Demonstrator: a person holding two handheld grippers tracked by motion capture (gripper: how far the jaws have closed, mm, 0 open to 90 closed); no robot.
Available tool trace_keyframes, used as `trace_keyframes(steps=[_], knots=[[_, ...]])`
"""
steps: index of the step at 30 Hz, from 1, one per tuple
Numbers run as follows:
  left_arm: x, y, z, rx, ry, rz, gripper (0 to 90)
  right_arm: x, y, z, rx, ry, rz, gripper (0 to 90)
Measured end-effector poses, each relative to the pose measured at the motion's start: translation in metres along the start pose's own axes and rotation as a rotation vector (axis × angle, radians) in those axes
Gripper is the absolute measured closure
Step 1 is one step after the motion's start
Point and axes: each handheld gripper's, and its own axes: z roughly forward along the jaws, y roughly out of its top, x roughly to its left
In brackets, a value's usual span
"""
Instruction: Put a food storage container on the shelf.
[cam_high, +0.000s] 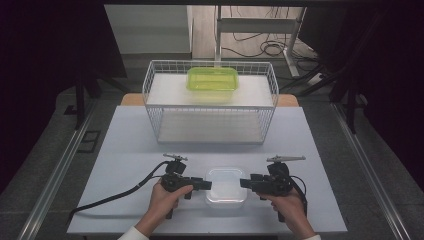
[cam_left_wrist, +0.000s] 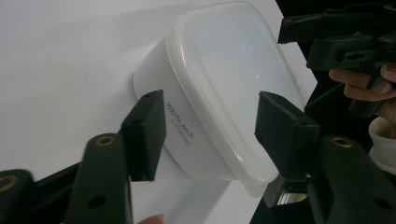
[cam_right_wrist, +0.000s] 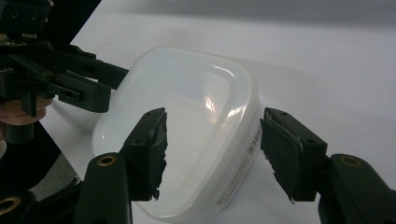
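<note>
One pale table (cam_high: 125, 150) carries a wire basket (cam_high: 210, 102) above grey floor (cam_high: 45, 165)

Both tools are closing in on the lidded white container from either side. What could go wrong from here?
1. The left tool straddles the white container at its lid rim; closing there could pop the lid loose.
2. The right tool sits open at the opposite edge; uneven closing may push the container sideways across the smooth table.
3. A lift toward the wire basket could let it slip.
</note>
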Motion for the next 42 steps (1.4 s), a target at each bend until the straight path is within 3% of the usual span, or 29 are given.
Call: trace_keyframes(steps=[8,12,18,20,29,34,42], knots=[[0.001,-0.002,0.002,0.018,-0.037,-0.017,54.6,-0.005,-0.006,0.006,0.022,0.03,0.049,45.2],[0.002,-0.002,0.001,0.022,-0.036,-0.025,59.4,-0.004,-0.007,0.009,0.033,0.049,0.07,48.4],[0.002,-0.002,0.001,0.015,-0.042,-0.031,62.4,-0.008,-0.009,0.011,0.054,0.04,0.091,56.3],[0.002,-0.002,0.001,0.014,-0.042,-0.03,62.9,-0.011,-0.01,0.012,0.055,0.064,0.117,57.0],[0.001,-0.004,-0.002,0.011,-0.04,-0.027,65.7,-0.015,-0.012,0.009,0.036,0.087,0.198,64.9],[0.0,-0.006,-0.003,0.0,-0.048,-0.02,68.5,-0.012,-0.017,0.004,0.015,0.082,0.199,67.8],[0.002,-0.011,-0.009,-0.023,-0.084,-0.035,74.3,-0.01,-0.02,-0.002,-0.001,0.111,0.202,72.8]])
